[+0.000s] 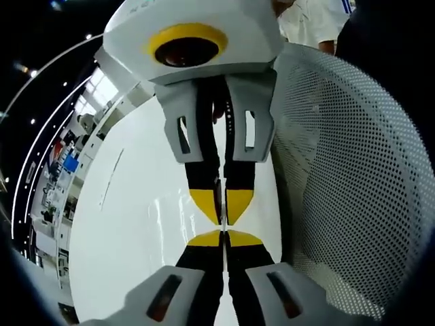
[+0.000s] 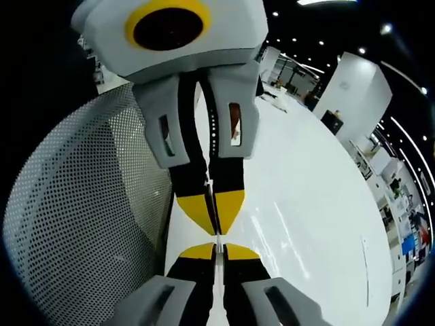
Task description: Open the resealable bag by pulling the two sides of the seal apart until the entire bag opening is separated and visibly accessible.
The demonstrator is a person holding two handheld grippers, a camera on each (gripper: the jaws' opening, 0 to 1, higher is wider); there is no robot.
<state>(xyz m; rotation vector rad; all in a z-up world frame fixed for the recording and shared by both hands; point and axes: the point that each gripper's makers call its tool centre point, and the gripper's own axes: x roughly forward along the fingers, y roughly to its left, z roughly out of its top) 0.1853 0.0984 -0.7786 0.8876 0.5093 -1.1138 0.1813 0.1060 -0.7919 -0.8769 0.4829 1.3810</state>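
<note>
My two grippers meet tip to tip over a glossy white table [image 1: 136, 224]. In the left gripper view, my left gripper [image 1: 223, 238] rises from the bottom with its yellow-tipped jaws pressed together. The right gripper [image 1: 221, 206] comes down from the top, also shut. In the right gripper view, my right gripper [image 2: 217, 251] is at the bottom and the left gripper [image 2: 212, 212] hangs from above. The resealable bag [image 2: 217, 261] shows only as a thin pale sliver, edge-on, pinched between the jaws; the rest of it is hidden.
A white perforated mesh chair back [image 1: 353, 183] [image 2: 81, 204] stands close beside the grippers. The white table [image 2: 312, 224] stretches away on the other side. A person in a white shirt [image 1: 312, 20] stands behind. Shelves and desks line the far room.
</note>
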